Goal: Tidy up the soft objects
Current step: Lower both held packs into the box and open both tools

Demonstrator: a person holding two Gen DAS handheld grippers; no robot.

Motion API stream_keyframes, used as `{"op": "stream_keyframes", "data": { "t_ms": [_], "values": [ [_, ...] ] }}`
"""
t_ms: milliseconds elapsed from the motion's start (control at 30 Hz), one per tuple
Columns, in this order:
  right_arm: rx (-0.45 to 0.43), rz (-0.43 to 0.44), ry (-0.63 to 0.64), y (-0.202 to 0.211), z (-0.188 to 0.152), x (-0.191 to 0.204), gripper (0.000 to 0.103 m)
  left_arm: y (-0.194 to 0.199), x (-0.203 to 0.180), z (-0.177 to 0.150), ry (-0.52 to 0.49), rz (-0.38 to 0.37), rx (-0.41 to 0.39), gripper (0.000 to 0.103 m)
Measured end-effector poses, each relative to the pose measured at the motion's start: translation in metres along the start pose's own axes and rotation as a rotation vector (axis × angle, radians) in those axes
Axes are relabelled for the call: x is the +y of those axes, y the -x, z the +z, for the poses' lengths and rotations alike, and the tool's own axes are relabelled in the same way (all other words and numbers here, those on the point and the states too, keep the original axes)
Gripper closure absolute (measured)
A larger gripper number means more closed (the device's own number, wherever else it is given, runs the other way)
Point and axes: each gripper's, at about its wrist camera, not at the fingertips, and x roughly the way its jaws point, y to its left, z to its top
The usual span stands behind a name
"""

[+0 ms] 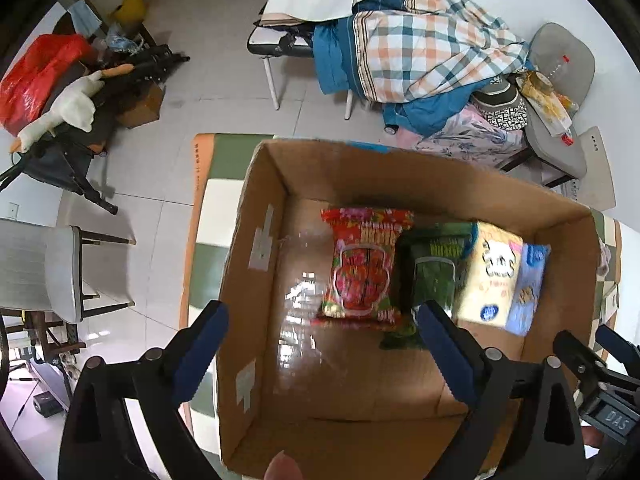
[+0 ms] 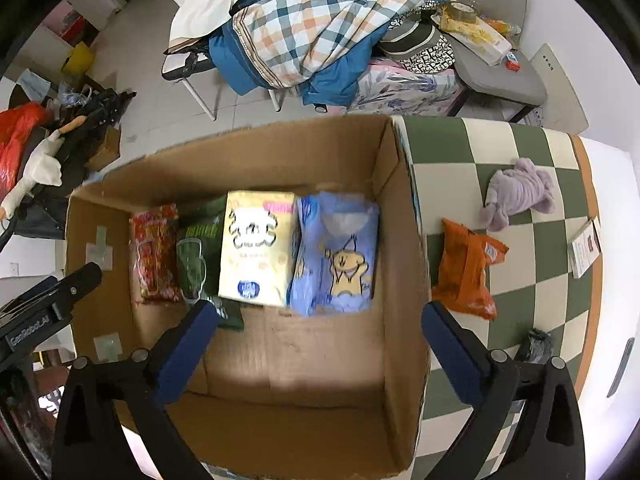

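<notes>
With four packs lined up in the cardboard box (image 2: 400, 208), both grippers hover empty, jaws spread, so fetching the orange pack (image 2: 466, 270) likely comes next.

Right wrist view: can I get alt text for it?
An open cardboard box holds four soft packs in a row: red, green, yellow, blue. The open right gripper hovers above; an orange pack and purple plush lie on the checkered table.

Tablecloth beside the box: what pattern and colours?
Green-and-cream checks on the tablecloth, clearest from the right wrist.
</notes>
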Motion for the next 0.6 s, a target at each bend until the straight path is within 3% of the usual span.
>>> {"op": "stream_keyframes", "data": {
  "t_ms": [600],
  "values": [
    [-0.108,-0.011,0.099,0.053,-0.088,0.012,0.000,0.071,-0.008,-0.088,-0.039,0.024,-0.152,0.006]
  ]
}}
